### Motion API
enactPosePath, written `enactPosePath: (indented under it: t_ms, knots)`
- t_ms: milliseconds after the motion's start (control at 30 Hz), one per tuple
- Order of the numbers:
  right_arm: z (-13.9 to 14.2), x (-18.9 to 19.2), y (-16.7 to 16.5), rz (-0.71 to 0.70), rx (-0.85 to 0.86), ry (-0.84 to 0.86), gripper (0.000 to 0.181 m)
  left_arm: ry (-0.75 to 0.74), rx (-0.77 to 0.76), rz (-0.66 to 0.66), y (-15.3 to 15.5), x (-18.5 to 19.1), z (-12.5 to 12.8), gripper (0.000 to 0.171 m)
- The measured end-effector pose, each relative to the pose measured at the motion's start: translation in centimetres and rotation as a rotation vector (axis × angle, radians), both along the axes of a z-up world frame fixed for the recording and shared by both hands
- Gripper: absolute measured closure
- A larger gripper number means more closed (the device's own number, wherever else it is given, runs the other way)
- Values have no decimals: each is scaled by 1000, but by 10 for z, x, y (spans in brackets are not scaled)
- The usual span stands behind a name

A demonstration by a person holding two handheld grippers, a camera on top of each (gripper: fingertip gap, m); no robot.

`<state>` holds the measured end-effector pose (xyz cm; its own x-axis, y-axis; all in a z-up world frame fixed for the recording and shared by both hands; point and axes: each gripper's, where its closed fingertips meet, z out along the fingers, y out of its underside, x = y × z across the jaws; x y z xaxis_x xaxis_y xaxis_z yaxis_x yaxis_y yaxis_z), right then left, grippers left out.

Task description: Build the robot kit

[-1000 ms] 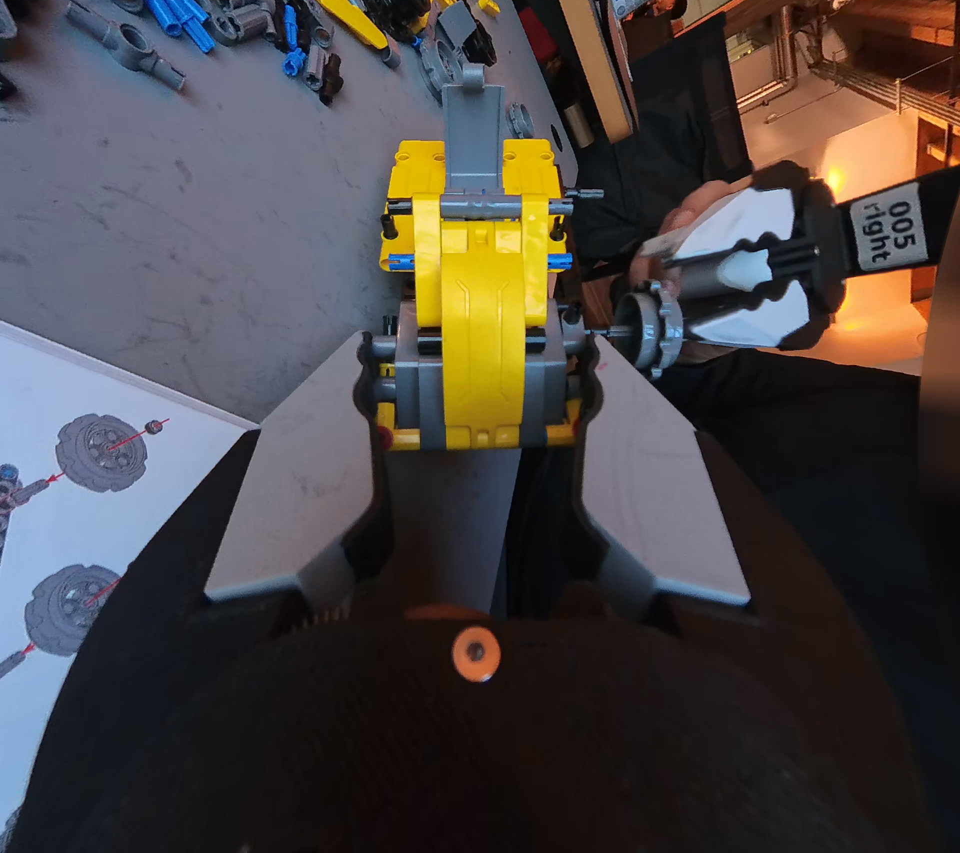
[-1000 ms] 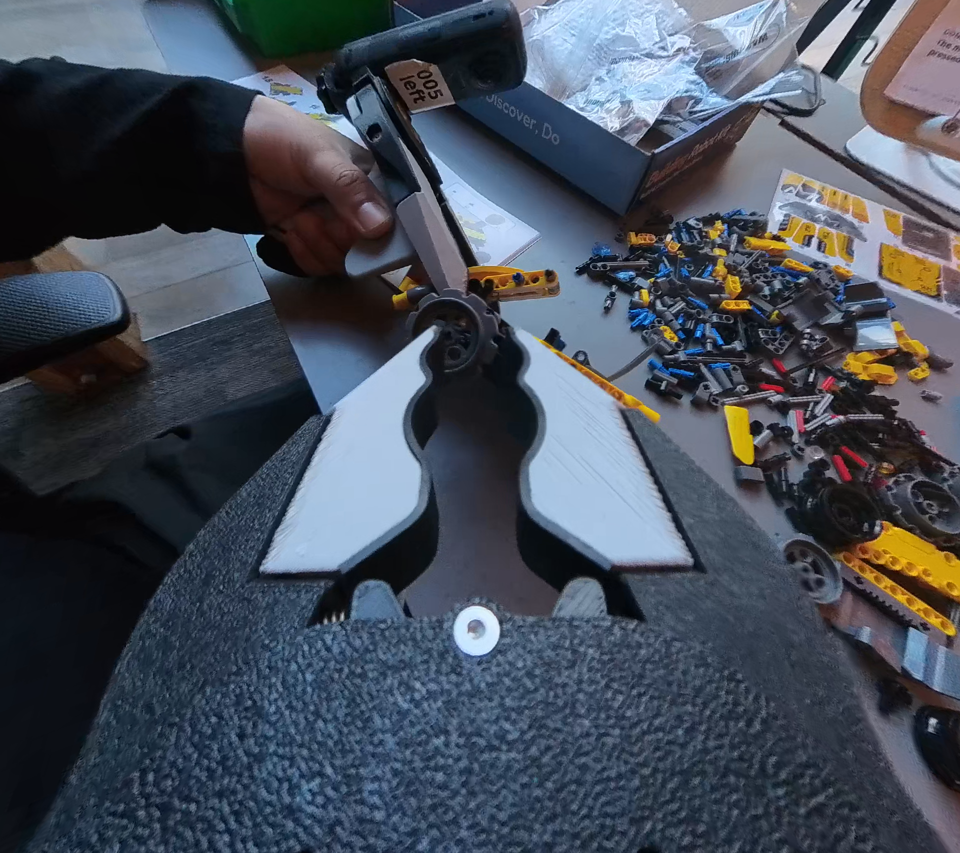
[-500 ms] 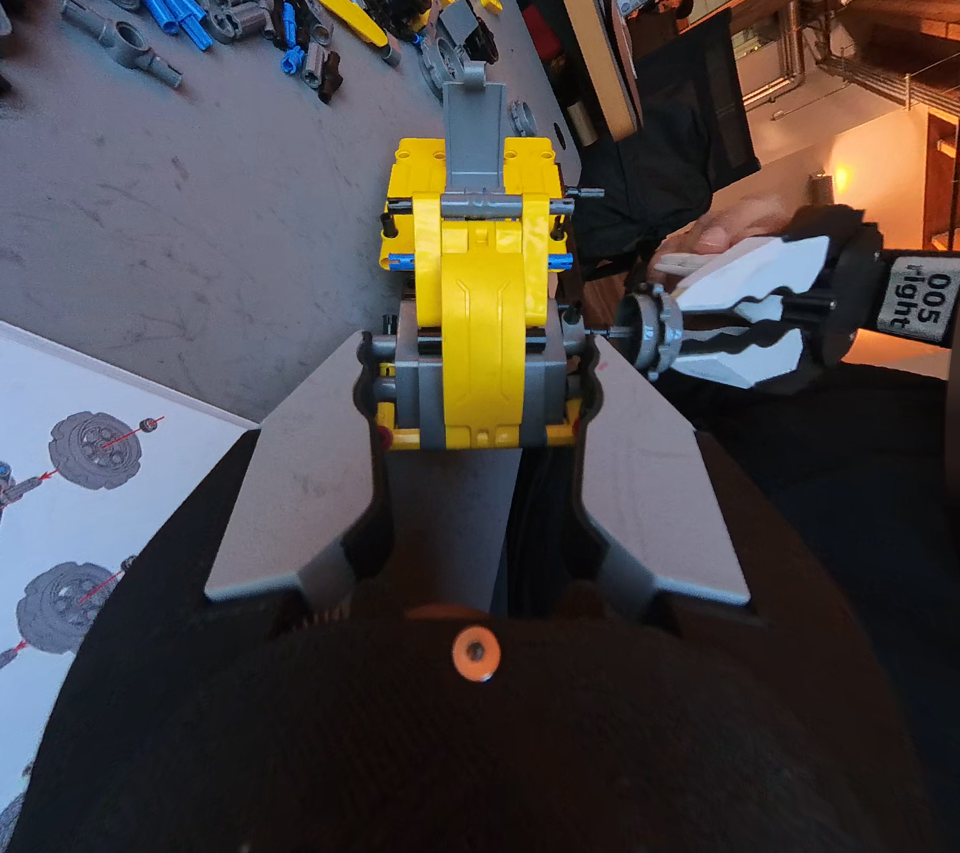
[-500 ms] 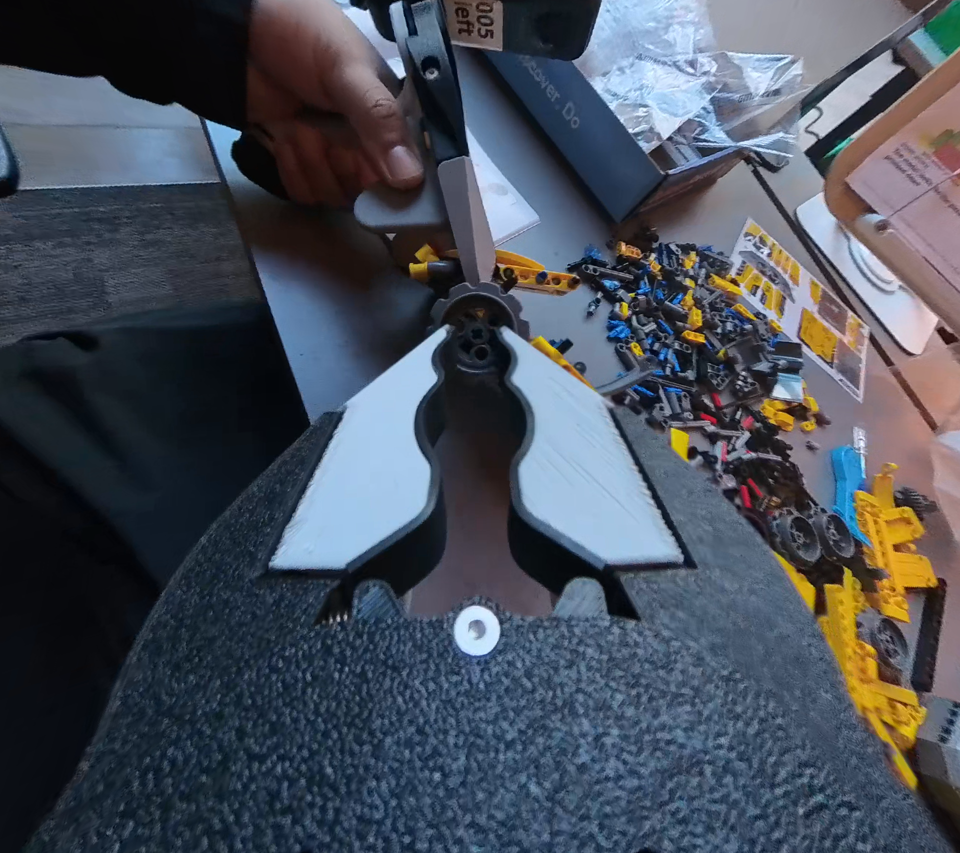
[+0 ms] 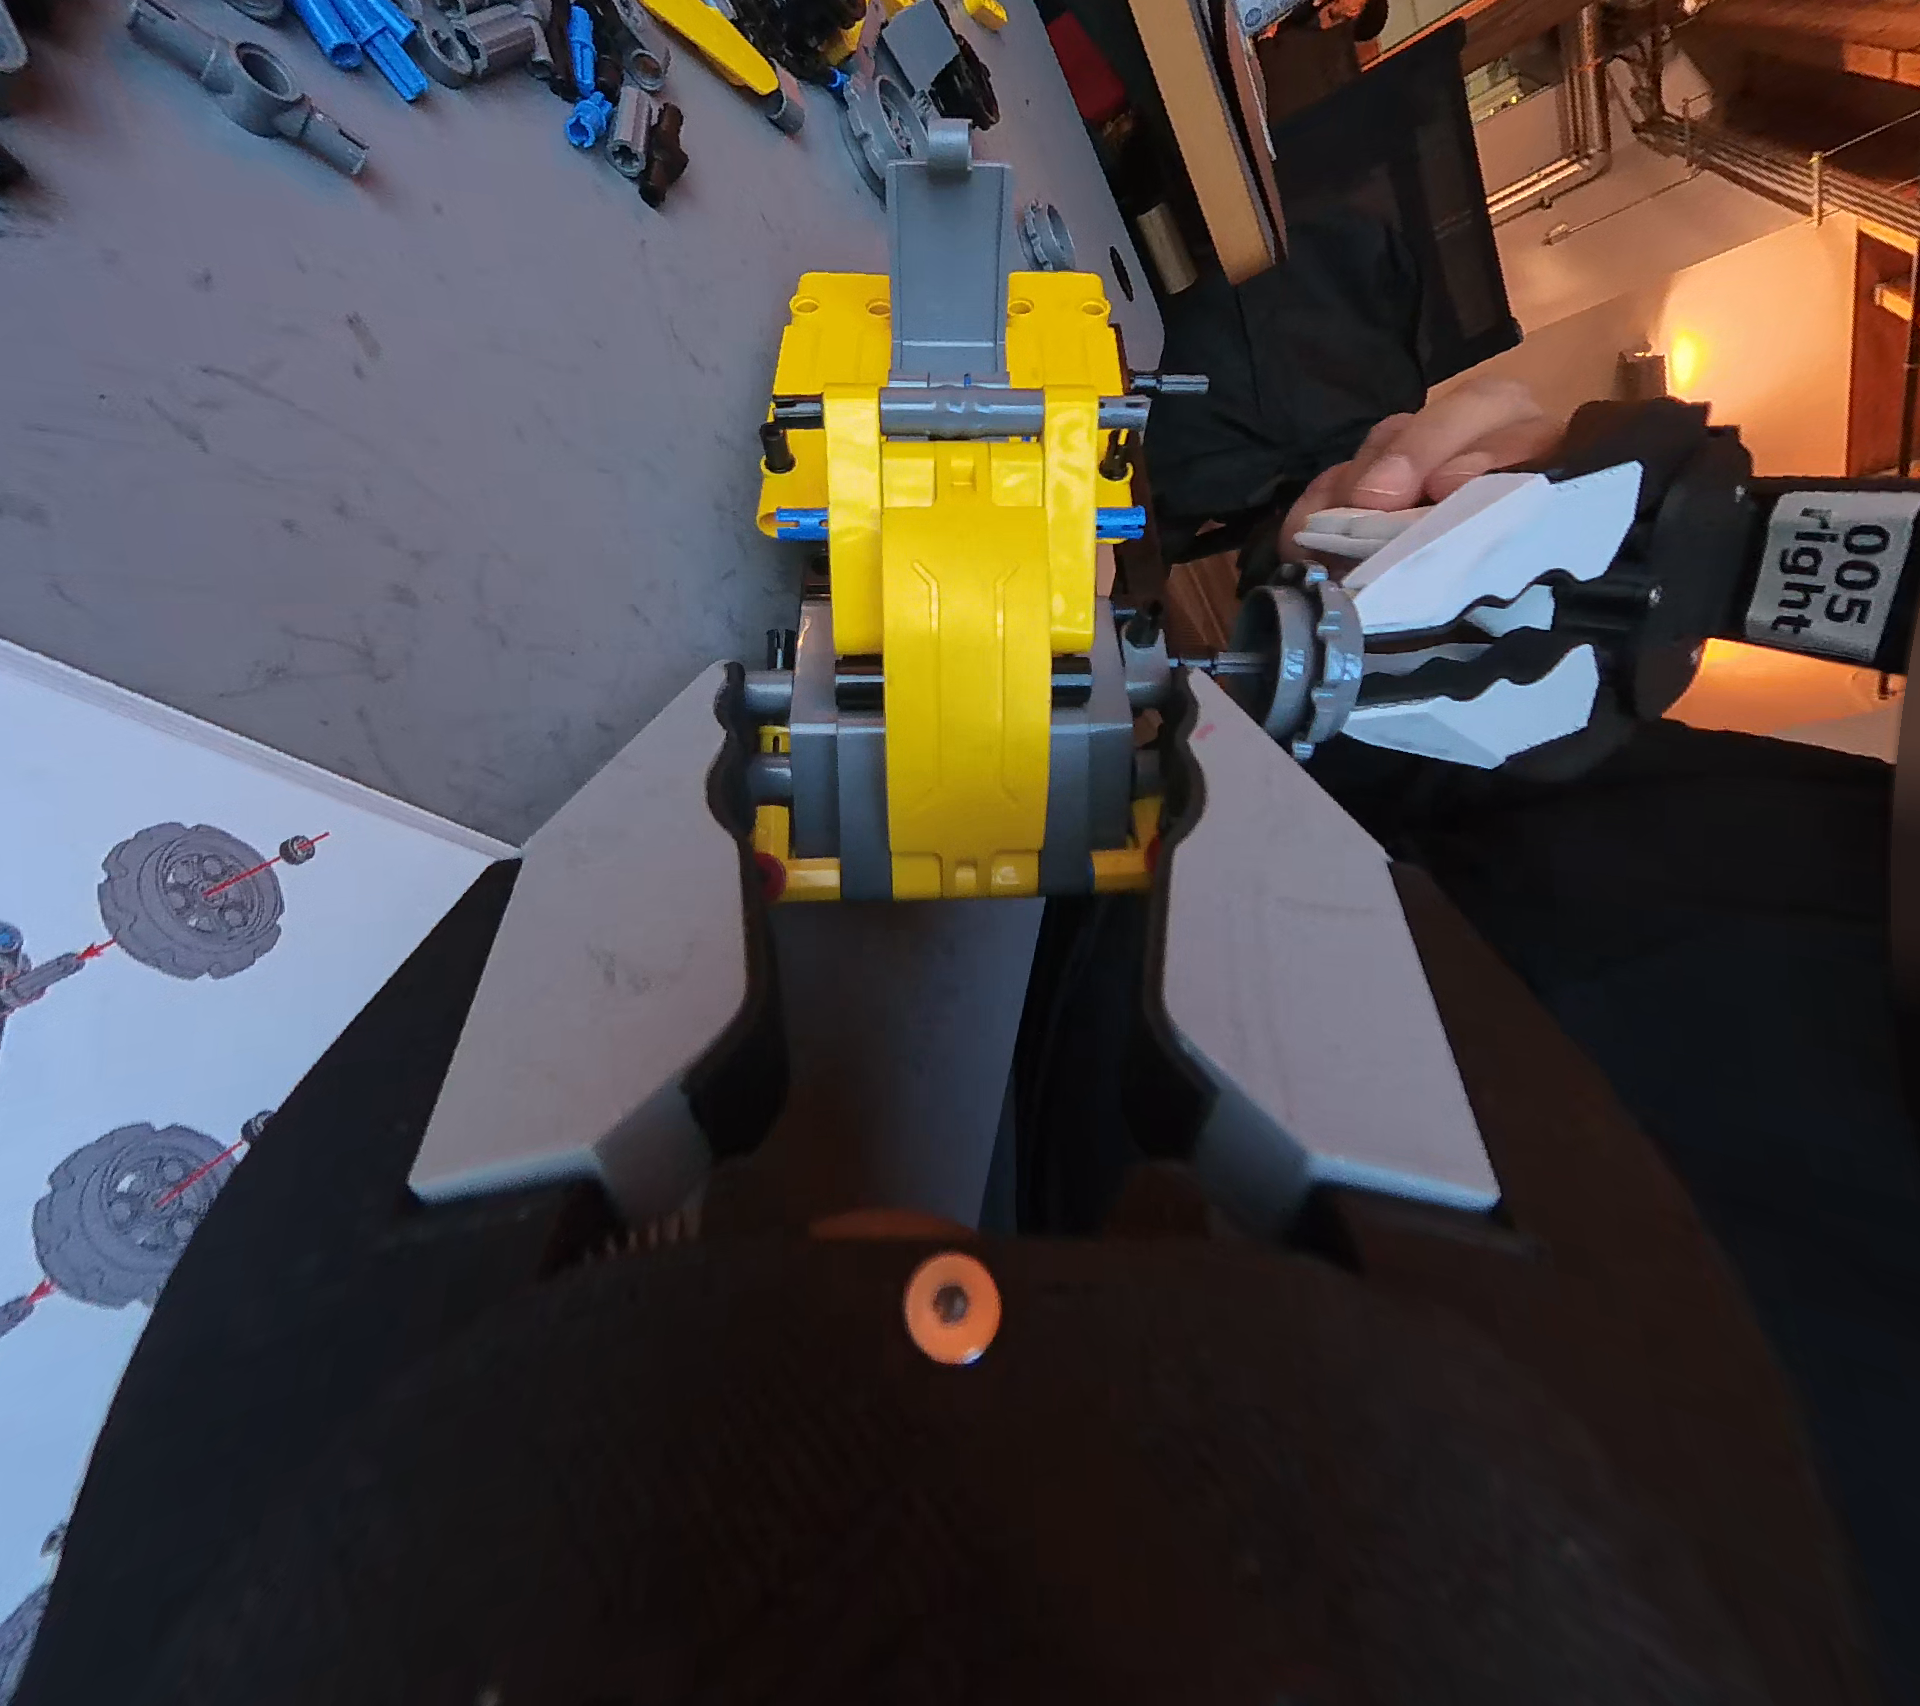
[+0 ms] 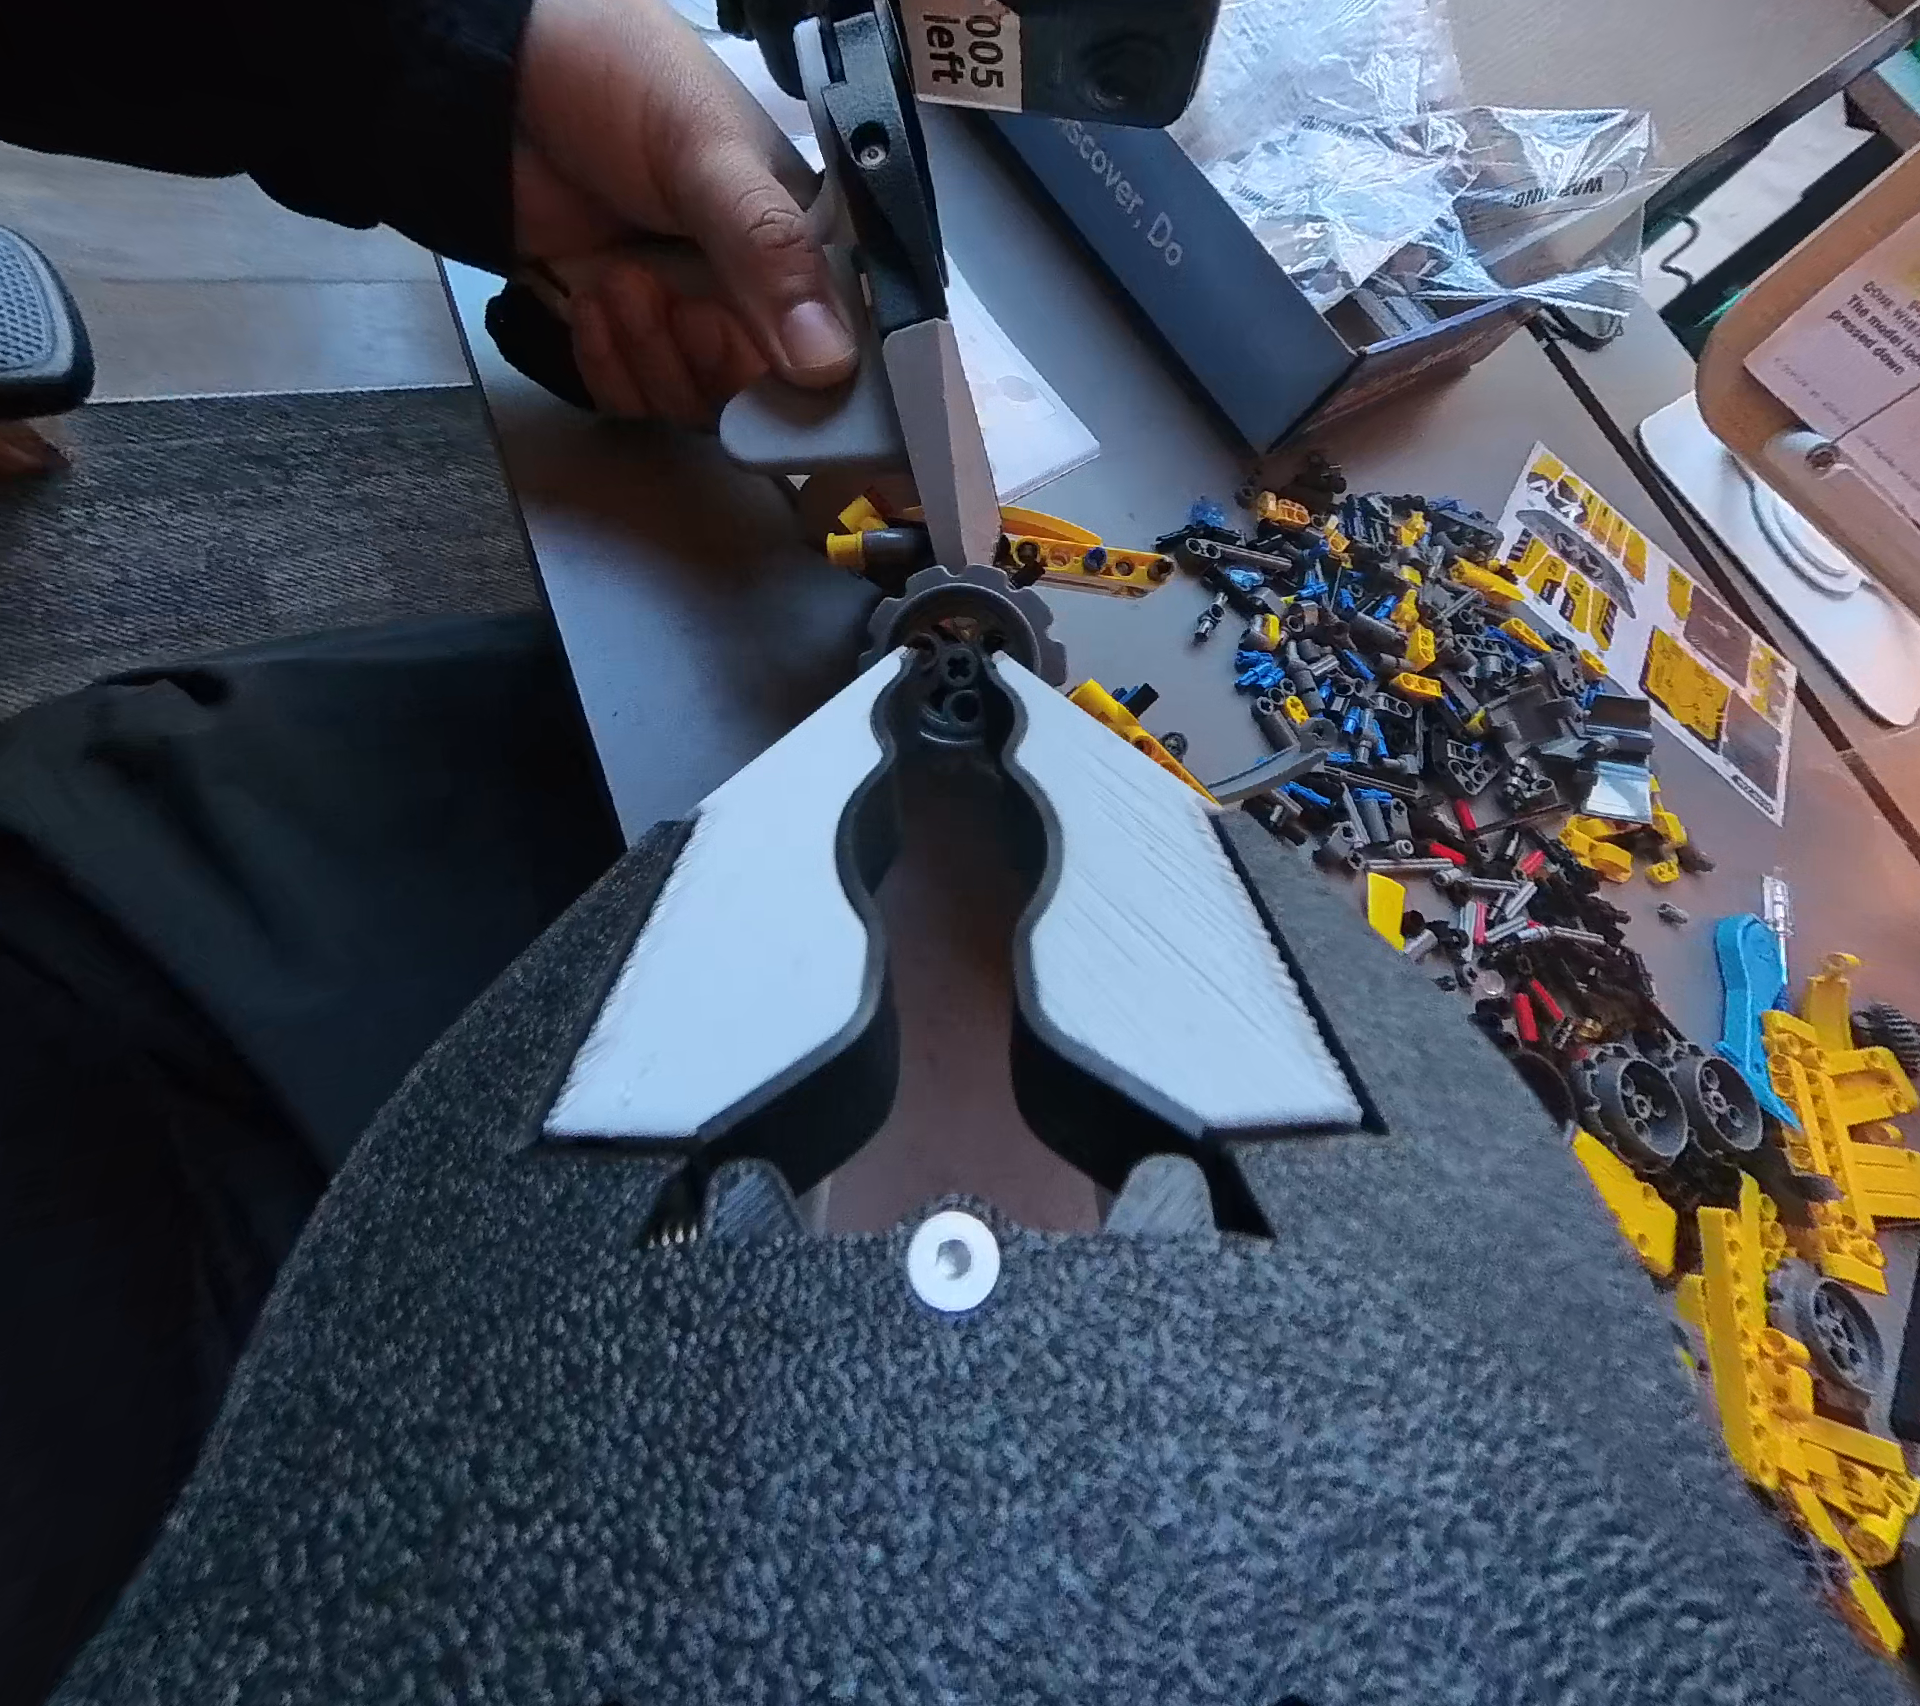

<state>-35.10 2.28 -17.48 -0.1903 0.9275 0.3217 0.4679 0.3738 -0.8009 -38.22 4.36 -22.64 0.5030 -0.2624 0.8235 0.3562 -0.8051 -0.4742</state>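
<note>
My left gripper [image 5: 956,721] is shut on a yellow and grey brick-built vehicle body [image 5: 961,617] and holds it above the grey table's edge. A thin axle [image 5: 1210,665] sticks out of the body's right side. My right gripper [image 6: 951,664] is shut on a grey toothed wheel hub [image 6: 961,617] and holds it at the axle's tip; the hub also shows in the left wrist view [image 5: 1304,659]. In the right wrist view the left gripper [image 6: 940,503] stands just behind the hub, held by a hand [image 6: 665,222].
Several loose yellow, blue, grey and black parts [image 6: 1475,721] lie spread over the table [image 5: 364,430]. A white instruction booklet [image 5: 125,981] lies at the left. A dark box [image 6: 1195,243] with clear plastic bags [image 6: 1382,98] stands behind. A yellow partial build [image 6: 1808,1189] lies at the right.
The right gripper with the hub has tilted and shifted slightly, keeping the hub at the axle tip. The left gripper and the vehicle body have stayed still.
</note>
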Motion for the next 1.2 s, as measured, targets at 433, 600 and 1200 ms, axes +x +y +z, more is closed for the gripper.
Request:
enactPosePath:
  t_ms: [433,600,1200]
  knots:
    - [-3,-1,1,6,24,-13,173,8,4,5,1,-1,0,94]
    - [-5,-2,2,6,53,-21,173,11,8,9,1,-1,0,95]
    - [-7,-6,7,13,28,-21,175,28,4,30,3,-5,-1,95]
